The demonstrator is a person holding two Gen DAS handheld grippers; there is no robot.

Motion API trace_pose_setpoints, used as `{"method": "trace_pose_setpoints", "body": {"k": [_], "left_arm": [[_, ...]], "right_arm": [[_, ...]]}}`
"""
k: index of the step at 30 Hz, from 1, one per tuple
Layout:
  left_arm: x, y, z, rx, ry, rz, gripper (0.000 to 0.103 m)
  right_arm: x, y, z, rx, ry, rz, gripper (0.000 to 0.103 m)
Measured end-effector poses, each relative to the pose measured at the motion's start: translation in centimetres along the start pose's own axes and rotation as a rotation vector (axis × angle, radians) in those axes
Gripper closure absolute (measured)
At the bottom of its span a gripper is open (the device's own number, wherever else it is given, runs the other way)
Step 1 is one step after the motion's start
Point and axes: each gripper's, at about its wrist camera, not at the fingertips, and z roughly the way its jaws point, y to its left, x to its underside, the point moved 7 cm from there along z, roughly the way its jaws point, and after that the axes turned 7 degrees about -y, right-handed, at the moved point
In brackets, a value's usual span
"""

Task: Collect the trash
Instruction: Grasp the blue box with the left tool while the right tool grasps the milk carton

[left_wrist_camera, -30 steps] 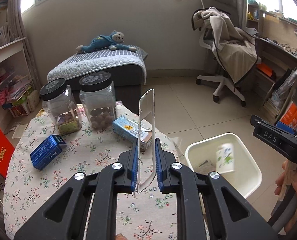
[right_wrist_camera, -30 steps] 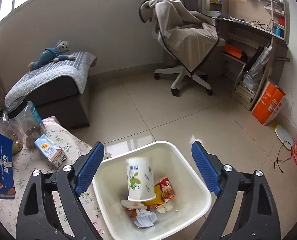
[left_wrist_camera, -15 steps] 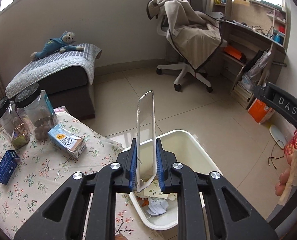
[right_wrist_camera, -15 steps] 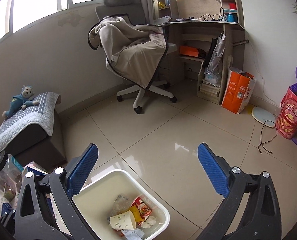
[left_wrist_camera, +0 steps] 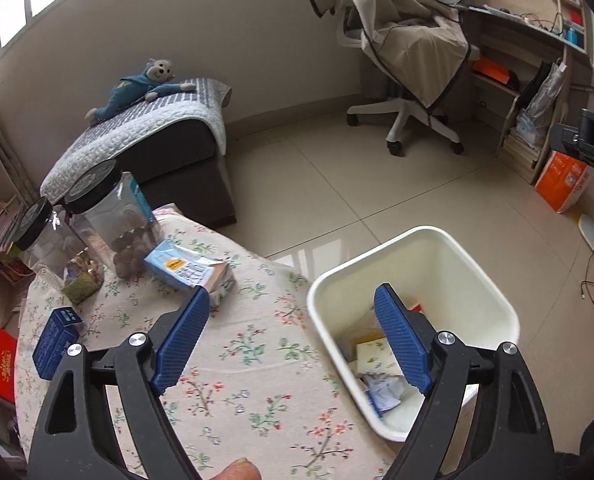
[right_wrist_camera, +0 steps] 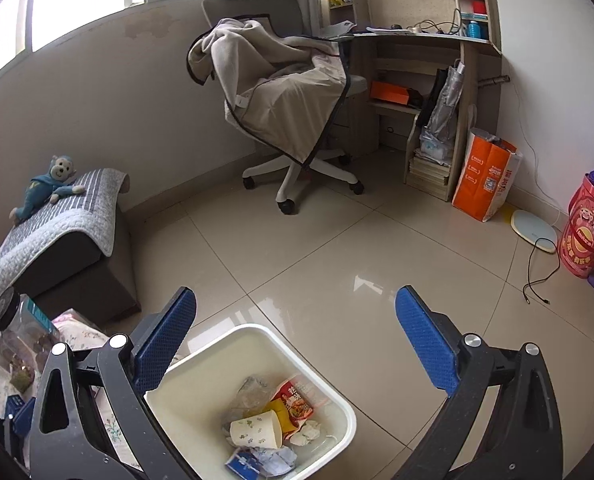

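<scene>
A white trash bin [left_wrist_camera: 449, 248] stands on the floor beside the floral table [left_wrist_camera: 233, 360]; it also shows in the right wrist view [right_wrist_camera: 253, 334]. Inside lie a paper cup [right_wrist_camera: 257, 428], a red snack wrapper [right_wrist_camera: 297, 398], crumpled paper and a blue-and-white carton piece [right_wrist_camera: 243, 462]. My left gripper [left_wrist_camera: 293, 338] is open and empty above the table edge and bin. My right gripper [right_wrist_camera: 295, 342] is open and empty above the bin. A light blue carton [left_wrist_camera: 189, 268] and a dark blue box [left_wrist_camera: 55, 342] lie on the table.
Two clear jars with black lids [left_wrist_camera: 109, 220] stand at the table's far left. A grey ottoman with a blue plush monkey [left_wrist_camera: 141, 88], a swivel chair draped in a blanket [right_wrist_camera: 281, 92], a desk, an orange bag [right_wrist_camera: 485, 176] and a red toy tub [right_wrist_camera: 587, 236] surround the tiled floor.
My left gripper opened and the flat clear plastic piece it held is gone from its jaws. The left view swung toward the bin. The paper cup has settled on its side in the bin.
</scene>
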Motion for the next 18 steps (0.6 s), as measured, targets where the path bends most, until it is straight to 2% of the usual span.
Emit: {"method": "trace_pose_setpoints", "body": {"k": [8,12,15,17,18], "left_arm": [[5.2,15.2,3.2,-0.248,0.146,-0.034,0.019],[8.0,22.9,4.8,-0.356,0.238,-0.074,0.019],[9.7,27.9,6.2,-0.439,0.308,-0.059,0.019],[10.4,30.4,7.0,-0.463,0.338,-0.058,0.019],[10.8,31.2,7.5,-0.451,0.362,-0.057,0.019]], "right_arm": [[2.3,8.7,0.0,-0.102,0.046,-0.198,0.007],[4.0,12.1,0.3,-0.141,0.076,-0.29,0.007],[5.0,14.0,0.4,-0.178,0.092,-0.347,0.007],[5.7,15.2,0.7,-0.201,0.104,-0.388,0.007],[6.1,15.7,0.8,-0.211,0.108,-0.41,0.007]]}}
